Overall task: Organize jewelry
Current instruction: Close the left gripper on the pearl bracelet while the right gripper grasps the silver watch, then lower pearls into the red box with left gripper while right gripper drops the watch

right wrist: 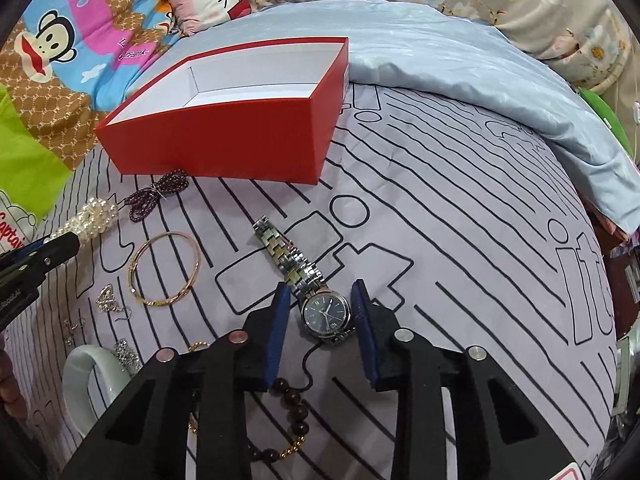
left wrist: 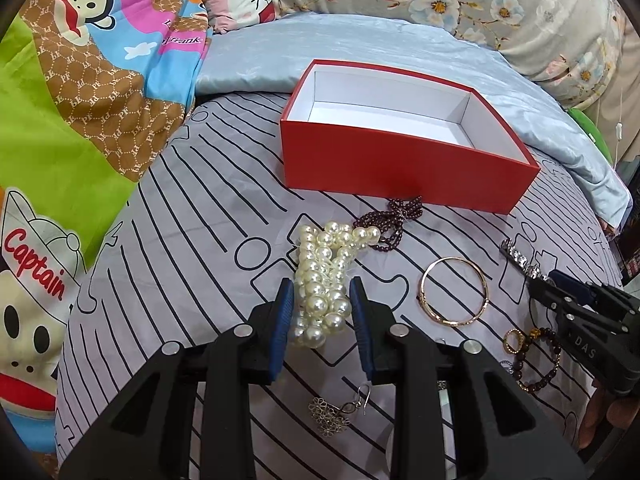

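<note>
A bunch of white pearls (left wrist: 320,288) lies on the striped bedsheet, and my left gripper (left wrist: 322,292) is shut on it, both blue pads against the beads. The right wrist view shows the same pearls (right wrist: 96,216) sticking out past that gripper (right wrist: 76,240). My right gripper (right wrist: 320,298) is shut on a silver watch (right wrist: 327,314). Its dark dial sits between the pads and its strap runs away over the sheet. The left wrist view has this gripper (left wrist: 540,280) at the far right. The open red box (left wrist: 400,168) (right wrist: 224,144) with a white inside stands behind the jewelry.
A gold bangle (left wrist: 485,288) (right wrist: 160,302), a dark purple bead strand (left wrist: 394,220) (right wrist: 154,196), a brown bead bracelet (left wrist: 548,364) (right wrist: 296,404), silver earrings (left wrist: 332,416) and a white bangle (right wrist: 76,376) lie on the sheet. Pillows and a pale blue blanket (right wrist: 480,64) ring the bed.
</note>
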`<state>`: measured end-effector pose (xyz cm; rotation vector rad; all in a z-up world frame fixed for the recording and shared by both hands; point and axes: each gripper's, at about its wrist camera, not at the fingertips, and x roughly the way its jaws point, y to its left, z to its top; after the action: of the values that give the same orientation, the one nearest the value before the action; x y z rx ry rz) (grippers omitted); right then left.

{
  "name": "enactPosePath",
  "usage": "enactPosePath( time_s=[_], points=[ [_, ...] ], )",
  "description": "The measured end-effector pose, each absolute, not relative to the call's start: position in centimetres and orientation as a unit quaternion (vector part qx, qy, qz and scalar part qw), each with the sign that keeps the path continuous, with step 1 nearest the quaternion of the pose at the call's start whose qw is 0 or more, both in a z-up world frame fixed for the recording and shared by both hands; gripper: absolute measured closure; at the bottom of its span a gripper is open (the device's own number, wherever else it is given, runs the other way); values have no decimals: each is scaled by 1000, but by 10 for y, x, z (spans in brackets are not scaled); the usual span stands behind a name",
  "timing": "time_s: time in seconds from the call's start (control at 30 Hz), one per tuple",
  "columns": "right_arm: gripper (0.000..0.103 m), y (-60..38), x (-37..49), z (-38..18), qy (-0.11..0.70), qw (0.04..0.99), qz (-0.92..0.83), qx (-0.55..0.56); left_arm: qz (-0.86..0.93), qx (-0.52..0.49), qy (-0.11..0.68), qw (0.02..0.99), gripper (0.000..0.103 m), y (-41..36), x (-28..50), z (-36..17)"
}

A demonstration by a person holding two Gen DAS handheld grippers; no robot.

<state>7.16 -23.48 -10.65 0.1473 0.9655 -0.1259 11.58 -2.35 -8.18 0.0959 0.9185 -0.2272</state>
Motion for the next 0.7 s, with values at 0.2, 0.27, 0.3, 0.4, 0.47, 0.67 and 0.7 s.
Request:
enactPosePath(
  time_s=[0.2,0.27,0.3,0.4,0.47,0.67,0.7],
  points=[
    [80,-236,64,-105,461,880,-62,92,-112,45,441,889,75,-24,113,-80],
    [80,-236,63,-103,459,881,-64,96,-114,46,439,890,75,-25,112,-78],
    [80,-236,62,-102,456,882,-63,99,-115,46,438,891,75,-24,111,-77],
    [80,-234,59,-94,448,886,-63,102,-117,45,435,891,75,-25,108,-73],
    [80,-233,58,-88,441,889,-64,105,-119,45,433,892,75,-25,106,-70],
    [80,-232,55,-63,420,899,-66,105,-129,43,423,896,75,-26,104,-54],
    [80,-231,55,-56,413,902,-66,105,-132,43,421,897,75,-26,104,-50]
  ],
)
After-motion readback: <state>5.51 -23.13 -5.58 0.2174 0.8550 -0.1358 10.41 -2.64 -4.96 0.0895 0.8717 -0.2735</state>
